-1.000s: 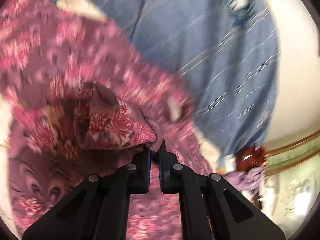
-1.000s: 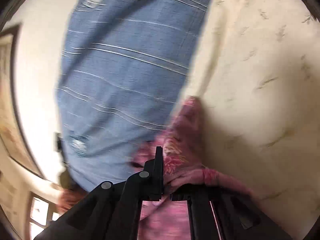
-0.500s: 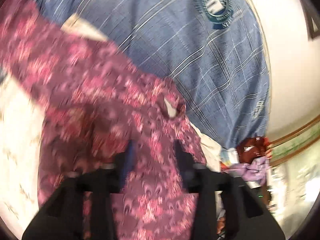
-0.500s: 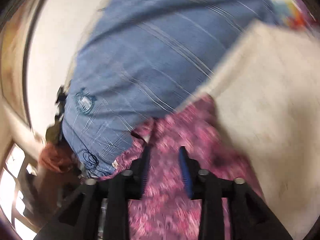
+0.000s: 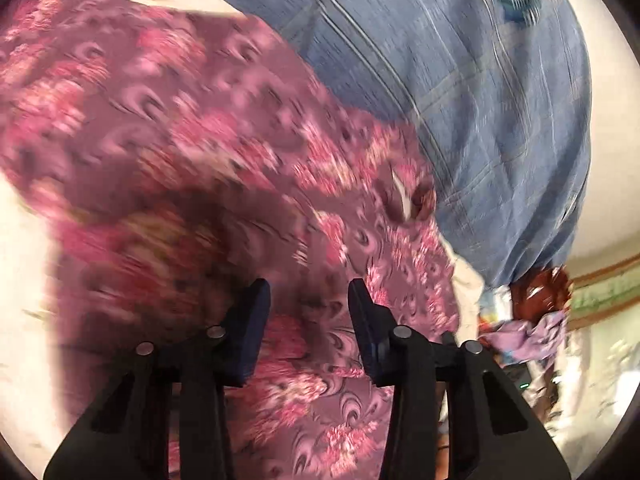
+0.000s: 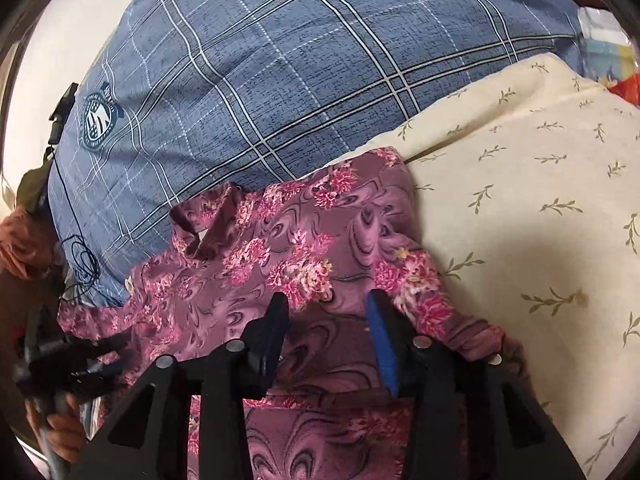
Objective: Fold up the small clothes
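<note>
Hovering over a purple flowered garment (image 6: 304, 248), the right gripper (image 6: 326, 312) has its two fingers spread apart and its jaws are opening; cloth shows in the gap below them, but the pads press on nothing. The blue pad (image 6: 382, 344) on its right finger faces inward. Just beyond the fingertips, the garment lies spread on a cream sheet (image 6: 540, 208) printed with small green sprigs. Its collar (image 6: 200, 228) sits toward the far left, and one sleeve (image 6: 476, 328) runs out to the right, ending beside the gripper's right finger. At the left edge of the right wrist view, the left gripper (image 6: 96, 356) shows as a dark frame low over the garment's left side, with part of a hand (image 6: 60, 436) gripping its handle below.

From the left wrist view, badly blurred, the left gripper (image 5: 308, 292) also stands with its fingers parted, and its jaws are closing. The garment (image 5: 192, 168) fills the view beneath and beyond them, yet no fold is caught between the pads. The collar (image 5: 408, 200) appears ahead to the right.

Farther back in both views, a blue plaid pillow (image 6: 280, 72) with a round badge (image 6: 98, 120) lies touching the garment's far edge. Past it is a pale wall (image 5: 608, 160), and to the right a heap of mixed cloth (image 5: 528, 320).
</note>
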A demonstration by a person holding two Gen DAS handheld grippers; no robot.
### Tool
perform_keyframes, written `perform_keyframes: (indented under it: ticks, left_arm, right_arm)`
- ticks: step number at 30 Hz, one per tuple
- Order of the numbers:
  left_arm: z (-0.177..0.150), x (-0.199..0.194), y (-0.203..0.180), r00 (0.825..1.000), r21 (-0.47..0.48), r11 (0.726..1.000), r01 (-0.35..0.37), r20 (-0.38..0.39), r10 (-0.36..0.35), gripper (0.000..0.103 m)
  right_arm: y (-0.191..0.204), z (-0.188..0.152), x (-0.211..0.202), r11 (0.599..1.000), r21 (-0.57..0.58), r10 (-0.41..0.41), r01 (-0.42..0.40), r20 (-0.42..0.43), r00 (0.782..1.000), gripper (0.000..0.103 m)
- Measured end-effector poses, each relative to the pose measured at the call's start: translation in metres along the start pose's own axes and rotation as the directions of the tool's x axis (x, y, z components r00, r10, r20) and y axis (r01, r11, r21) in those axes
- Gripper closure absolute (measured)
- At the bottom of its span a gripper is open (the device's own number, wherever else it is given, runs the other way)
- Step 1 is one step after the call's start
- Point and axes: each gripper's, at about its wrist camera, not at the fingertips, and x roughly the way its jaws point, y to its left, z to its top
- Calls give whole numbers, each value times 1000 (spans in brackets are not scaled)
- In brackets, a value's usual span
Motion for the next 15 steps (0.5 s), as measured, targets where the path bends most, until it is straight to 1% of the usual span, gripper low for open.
perform_keyframes:
  ticks: [1,2,3,5,6,7,8,10,11,13,14,15]
  left_arm:
    - [10,-21,7,998,11,1000,-29,49,28,63]
    - [18,-44,10,993,23,997,-73,99,70,63]
    - [27,-63,17,984,28,993,-112,139,107,58]
    - [53,-112,40,953,5,979,-206,230,199,51]
    - [64,-131,52,937,-15,971,-237,262,233,48]
    - [77,-156,67,916,-45,962,-269,297,271,46]
    - [86,-176,83,898,-74,953,-294,319,302,44]
    - [99,-201,101,873,-113,937,-330,342,349,43]
    - [108,-218,114,853,-137,924,-358,355,383,43]
    - [117,-230,128,832,-157,907,-390,364,420,40]
    - [123,-239,137,813,-177,893,-413,372,449,40]
    - [125,-240,142,807,-185,889,-419,373,458,38]
  right_arm:
    - [0,-1,0,1000,1,8,-8,2,1000,58]
    - [-1,-1,-2,1000,4,16,-16,5,1000,58]
    - [-2,-2,-3,1000,10,24,-24,9,1000,58]
    - [-4,-1,-2,1000,12,25,-25,11,1000,58]
    - [-4,-1,-1,1000,11,24,-24,11,1000,58]
    - [-4,-1,-2,1000,9,24,-24,12,1000,57]
    - [-3,-1,-2,1000,7,24,-24,13,1000,57]
    - [-3,0,-2,1000,6,26,-26,14,1000,56]
    - [-2,-1,-3,1000,5,26,-26,14,1000,56]
    - [-2,-1,-2,1000,5,27,-27,15,1000,55]
    - [-2,-1,-2,1000,5,29,-29,15,999,55]
    - [-2,-1,-2,1000,5,30,-30,16,999,55]
